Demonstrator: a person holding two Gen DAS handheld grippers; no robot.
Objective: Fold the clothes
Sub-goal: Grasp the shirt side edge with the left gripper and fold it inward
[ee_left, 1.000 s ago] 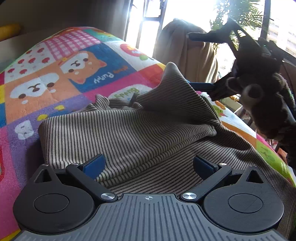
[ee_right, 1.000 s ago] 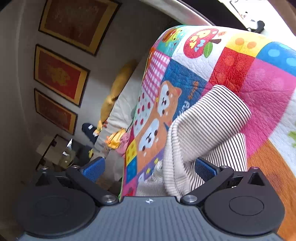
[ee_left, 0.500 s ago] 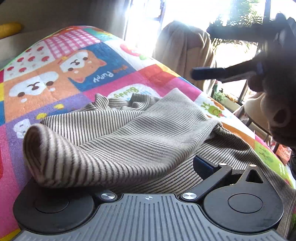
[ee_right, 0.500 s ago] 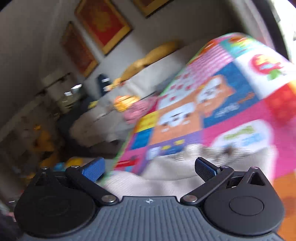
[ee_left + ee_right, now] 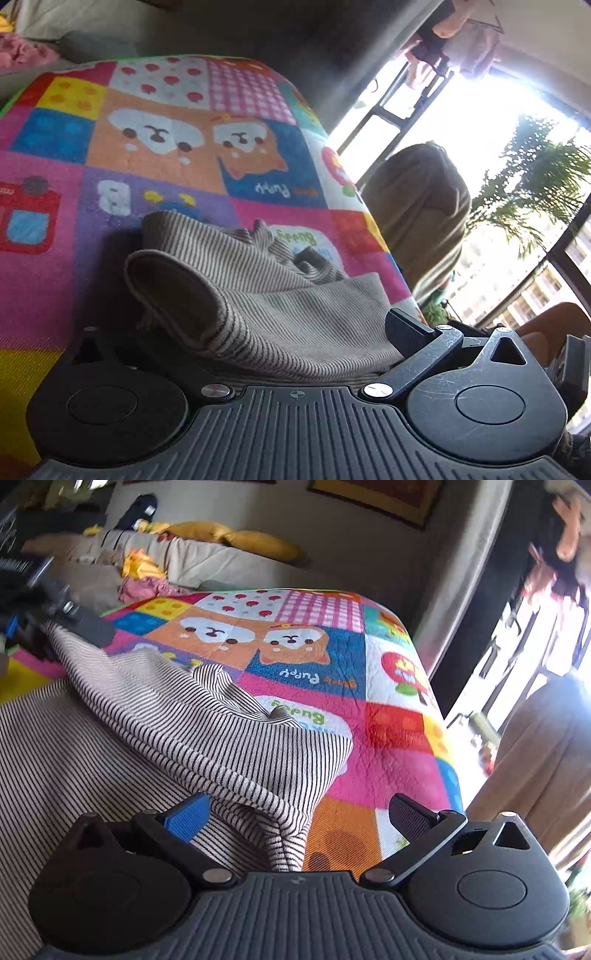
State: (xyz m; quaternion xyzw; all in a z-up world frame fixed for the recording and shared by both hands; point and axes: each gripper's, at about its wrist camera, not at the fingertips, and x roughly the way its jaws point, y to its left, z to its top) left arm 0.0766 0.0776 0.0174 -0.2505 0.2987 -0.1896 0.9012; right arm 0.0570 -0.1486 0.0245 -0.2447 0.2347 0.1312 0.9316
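From the left wrist, the striped garment (image 5: 258,306) now bunches right against the left gripper (image 5: 266,332): a rolled hem loops over the fingers at 9 o'clock, where a second ago flat cloth lay ahead of spread jaws. The left finger is buried under the fold and only the right finger (image 5: 410,334) shows, so I cannot tell whether the jaws are pinching the cloth. The garment lies on the patchwork quilt (image 5: 166,155), its length running toward 12 o'clock. From the right wrist, the right gripper (image 5: 295,816) stands spread — a second ago a lifted fold hung against it; now cloth merely drapes between its fingers. A raised ridge of fabric runs from 6 o'clock up toward 10 o'clock, to the other gripper. In my judgement the lifted edge has passed from right to left — a fold mid-way, not settled.
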